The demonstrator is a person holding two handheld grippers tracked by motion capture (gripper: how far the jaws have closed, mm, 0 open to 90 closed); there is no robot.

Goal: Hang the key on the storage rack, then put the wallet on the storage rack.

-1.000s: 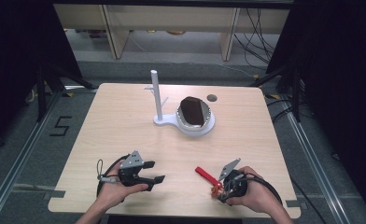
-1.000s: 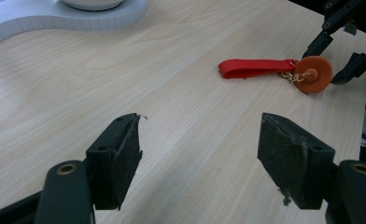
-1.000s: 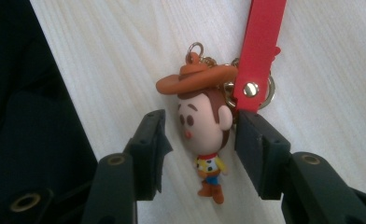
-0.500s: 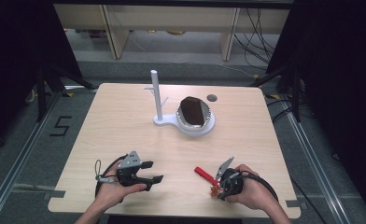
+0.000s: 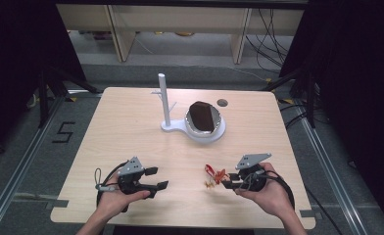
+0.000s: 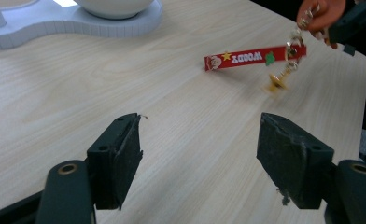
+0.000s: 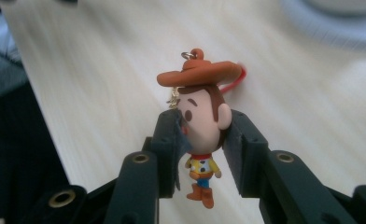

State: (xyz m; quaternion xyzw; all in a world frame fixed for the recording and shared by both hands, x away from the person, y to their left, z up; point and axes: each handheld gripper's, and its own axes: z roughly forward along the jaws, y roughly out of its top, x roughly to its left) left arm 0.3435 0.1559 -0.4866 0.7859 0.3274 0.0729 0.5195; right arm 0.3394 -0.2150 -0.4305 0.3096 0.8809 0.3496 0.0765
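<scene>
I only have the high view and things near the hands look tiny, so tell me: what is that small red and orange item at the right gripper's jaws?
Observer: A small cowboy figurine with a brown hat, on a keychain. The right gripper clamps its head from both sides.
Operator: And the red part?
Observer: A flat red strap printed WOODY with a yellow star, chained to the figurine alongside a small gold charm.
Operator: Is the other gripper holding anything?
Observer: No. The left gripper stands open, with just the light wooden table between its jaws.
</scene>
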